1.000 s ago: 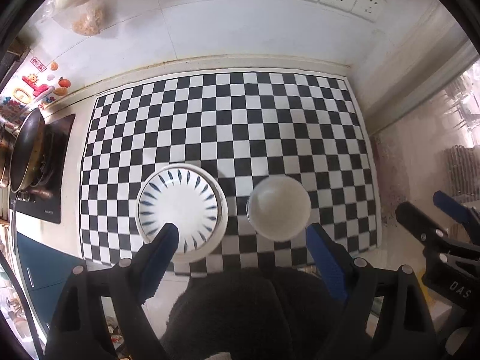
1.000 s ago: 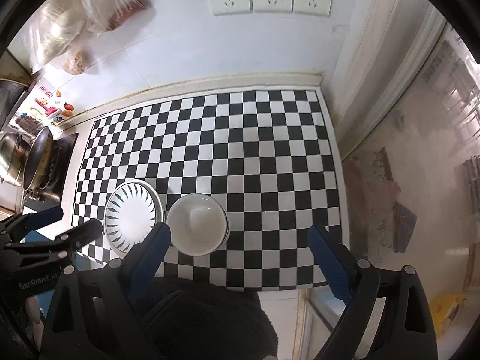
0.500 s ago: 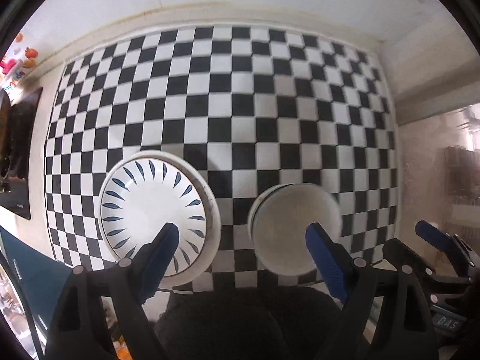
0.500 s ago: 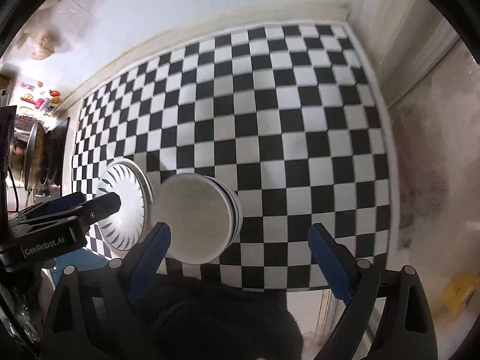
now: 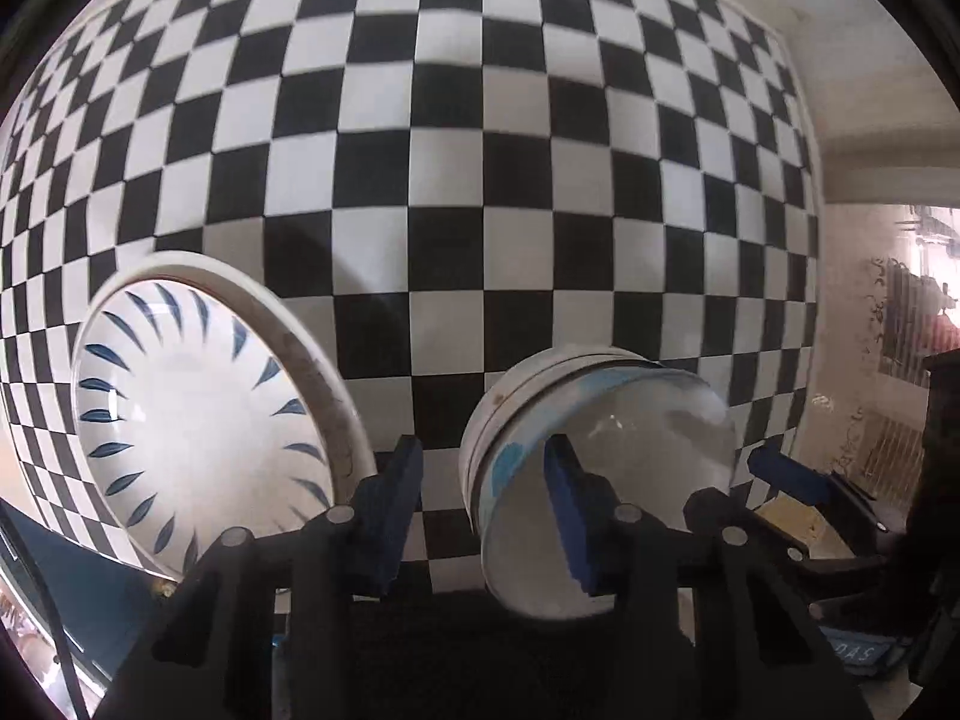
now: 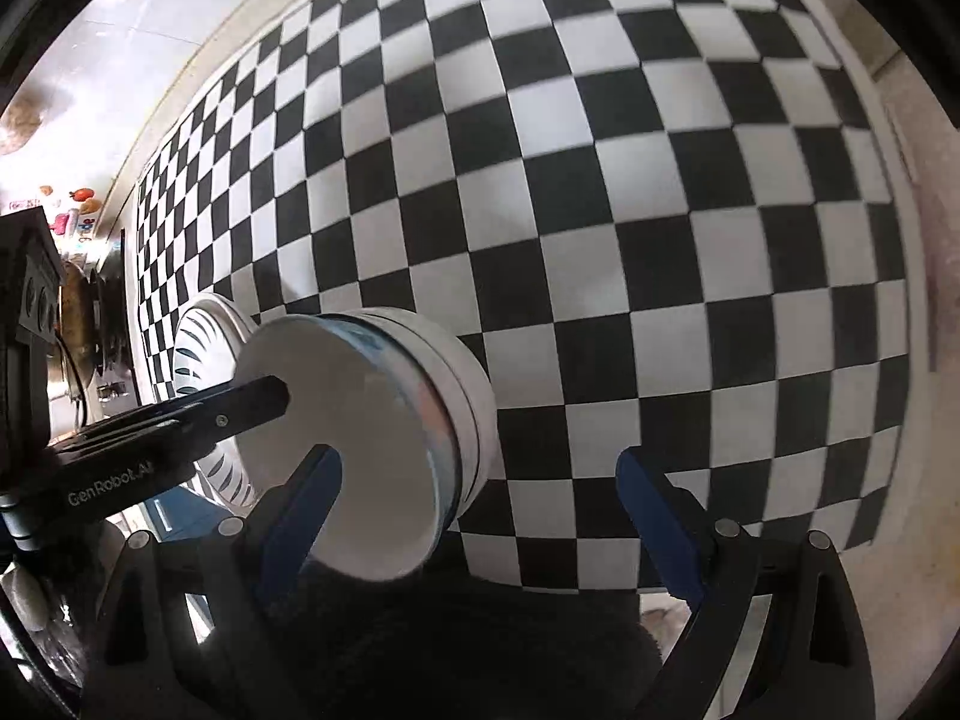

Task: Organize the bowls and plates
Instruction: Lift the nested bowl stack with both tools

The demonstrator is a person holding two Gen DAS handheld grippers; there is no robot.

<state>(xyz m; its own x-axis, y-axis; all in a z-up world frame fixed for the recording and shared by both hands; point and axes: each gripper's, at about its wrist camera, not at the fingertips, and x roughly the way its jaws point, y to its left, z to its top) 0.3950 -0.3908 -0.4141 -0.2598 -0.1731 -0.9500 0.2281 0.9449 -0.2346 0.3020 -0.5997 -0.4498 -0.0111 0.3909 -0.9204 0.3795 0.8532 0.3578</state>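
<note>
A stack of white bowls (image 5: 630,450) (image 6: 348,396) stands near the front edge of a black-and-white checkered mat (image 5: 480,180). Beside it on the left is a stack of white plates with blue leaf marks (image 5: 198,420) (image 6: 198,336). My left gripper (image 5: 483,456) straddles the top bowl's left wall, one finger inside and one outside. Its jaws are closing, and the pads do not press on the wall. My right gripper (image 6: 480,459) is wide open over the bowls' right side, with its left finger above the bowl's inside and its right finger over the mat.
A stove with a dark pan (image 6: 90,300) sits left of the mat. A light wall runs along the mat's far edge (image 6: 180,30). The mat's front edge lies just below the bowls. Bare stone counter (image 5: 870,240) borders the mat on the right.
Both grippers have come down close onto the bowls, which now fill the lower view. The left jaws have narrowed from wide open, now astride the bowl's left wall. The right jaws stay wide.
</note>
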